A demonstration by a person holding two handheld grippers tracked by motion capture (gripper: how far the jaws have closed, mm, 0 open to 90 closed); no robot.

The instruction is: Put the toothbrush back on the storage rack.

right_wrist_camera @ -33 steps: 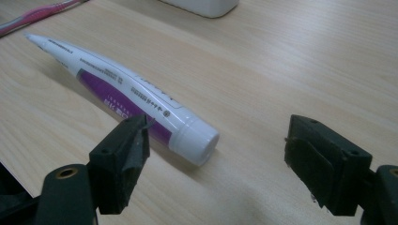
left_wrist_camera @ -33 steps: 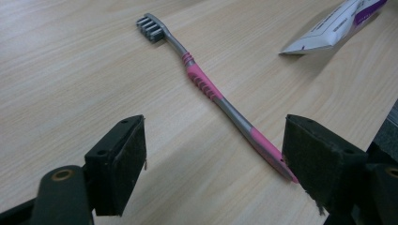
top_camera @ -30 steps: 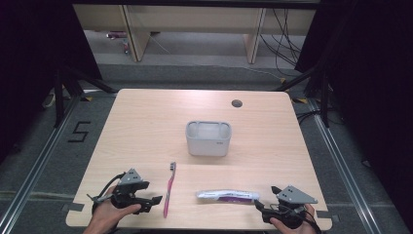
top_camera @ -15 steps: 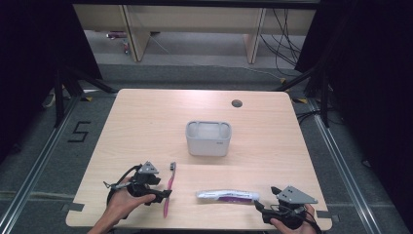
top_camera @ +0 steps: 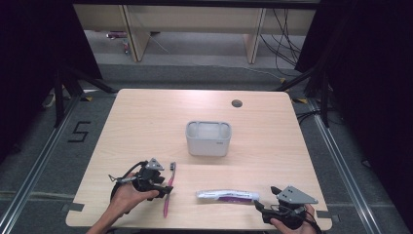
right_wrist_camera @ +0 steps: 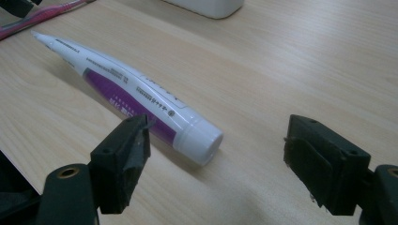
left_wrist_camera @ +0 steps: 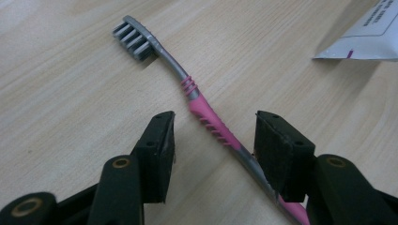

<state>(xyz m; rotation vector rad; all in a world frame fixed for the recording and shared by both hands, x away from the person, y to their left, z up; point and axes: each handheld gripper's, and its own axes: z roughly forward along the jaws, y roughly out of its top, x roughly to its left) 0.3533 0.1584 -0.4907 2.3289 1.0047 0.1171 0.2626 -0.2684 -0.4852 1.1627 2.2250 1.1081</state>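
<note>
At the table's (top_camera: 146, 117) seven o'clock, the toothbrush (left_wrist_camera: 206, 119) is straddled by the left hand-held gripper's (left_wrist_camera: 213, 140) parted jaws; at five o'clock, the right hand-held gripper (right_wrist_camera: 216, 154) is held agape beside the toothpaste tube (right_wrist_camera: 126, 93).

You're at a lab-style recording rig, not a home: bare wooden table (top_camera: 146, 126) with a cable grommet hole (top_camera: 237, 103), black curtains (top_camera: 370, 73) on both sides, floor rails (top_camera: 34, 165), a taped "5" marker (top_camera: 79, 131), loose cables (top_camera: 287, 39) behind.
</note>
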